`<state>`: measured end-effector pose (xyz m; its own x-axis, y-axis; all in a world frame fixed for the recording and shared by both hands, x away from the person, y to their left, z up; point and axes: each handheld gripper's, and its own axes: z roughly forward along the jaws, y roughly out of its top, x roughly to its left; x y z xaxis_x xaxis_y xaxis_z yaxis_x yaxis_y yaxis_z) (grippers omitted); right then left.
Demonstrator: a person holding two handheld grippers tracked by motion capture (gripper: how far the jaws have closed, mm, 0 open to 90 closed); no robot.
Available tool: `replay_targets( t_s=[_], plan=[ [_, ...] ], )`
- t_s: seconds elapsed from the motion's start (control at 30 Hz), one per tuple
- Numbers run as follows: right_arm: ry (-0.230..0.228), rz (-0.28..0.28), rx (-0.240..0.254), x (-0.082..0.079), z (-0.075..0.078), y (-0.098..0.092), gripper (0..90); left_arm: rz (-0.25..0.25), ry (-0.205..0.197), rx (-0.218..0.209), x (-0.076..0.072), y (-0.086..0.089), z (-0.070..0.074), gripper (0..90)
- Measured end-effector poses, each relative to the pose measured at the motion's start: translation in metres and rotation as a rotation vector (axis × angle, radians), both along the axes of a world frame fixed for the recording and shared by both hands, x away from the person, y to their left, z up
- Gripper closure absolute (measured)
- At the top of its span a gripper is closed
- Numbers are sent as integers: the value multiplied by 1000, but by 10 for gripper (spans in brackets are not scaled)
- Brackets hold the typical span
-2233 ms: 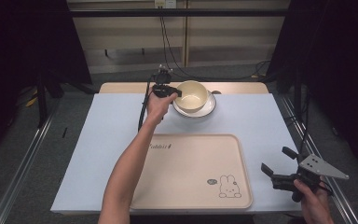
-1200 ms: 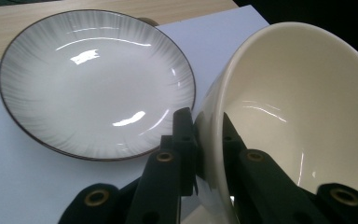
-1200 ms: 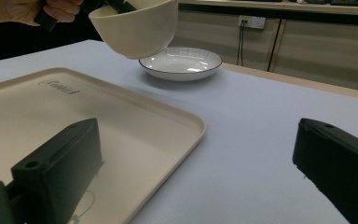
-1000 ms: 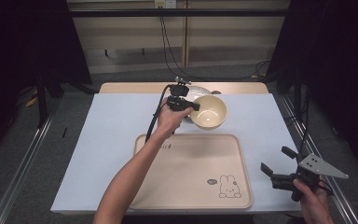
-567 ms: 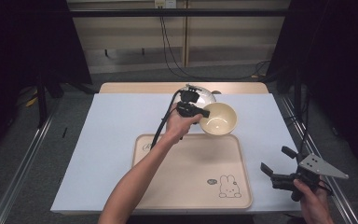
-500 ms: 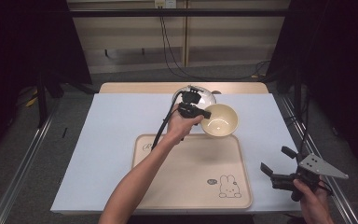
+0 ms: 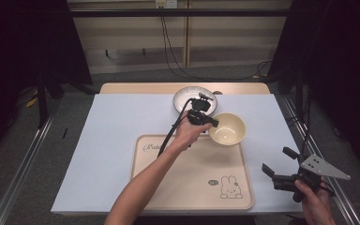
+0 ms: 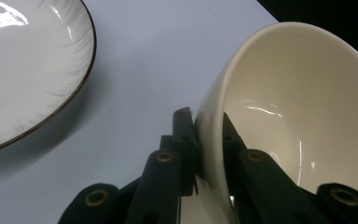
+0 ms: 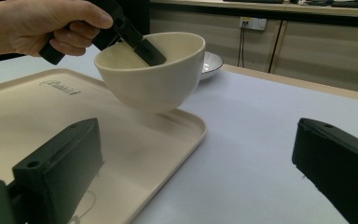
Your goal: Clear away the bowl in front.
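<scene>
Left gripper (image 7: 205, 119) fingers clamped on rim of cream bowl (image 7: 227, 129), bowl airborne over tray (image 7: 192, 187) far corner. Right gripper (image 7: 281, 166) fingers wide apart, empty. Advice: level bowl, lower gently, release only once seated flat.

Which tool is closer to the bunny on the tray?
The right one. The right tool hangs just off the tray's right edge, beside the bunny. The left tool is up at the tray's far edge, clamping the bowl.
</scene>
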<state>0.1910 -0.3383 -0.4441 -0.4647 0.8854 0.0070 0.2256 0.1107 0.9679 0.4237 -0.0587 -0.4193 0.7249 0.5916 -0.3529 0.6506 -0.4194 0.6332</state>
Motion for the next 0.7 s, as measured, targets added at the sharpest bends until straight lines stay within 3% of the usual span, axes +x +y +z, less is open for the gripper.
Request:
replay_targets(
  t_s=[0.1,0.7],
  plan=[
    [-2,2,0,0,0,0,12,-24,3,16,1,-1,-4,831],
    [4,-3,-3,0,-1,1,12,-30,36,50,-2,-9,-26,830]
  ],
)
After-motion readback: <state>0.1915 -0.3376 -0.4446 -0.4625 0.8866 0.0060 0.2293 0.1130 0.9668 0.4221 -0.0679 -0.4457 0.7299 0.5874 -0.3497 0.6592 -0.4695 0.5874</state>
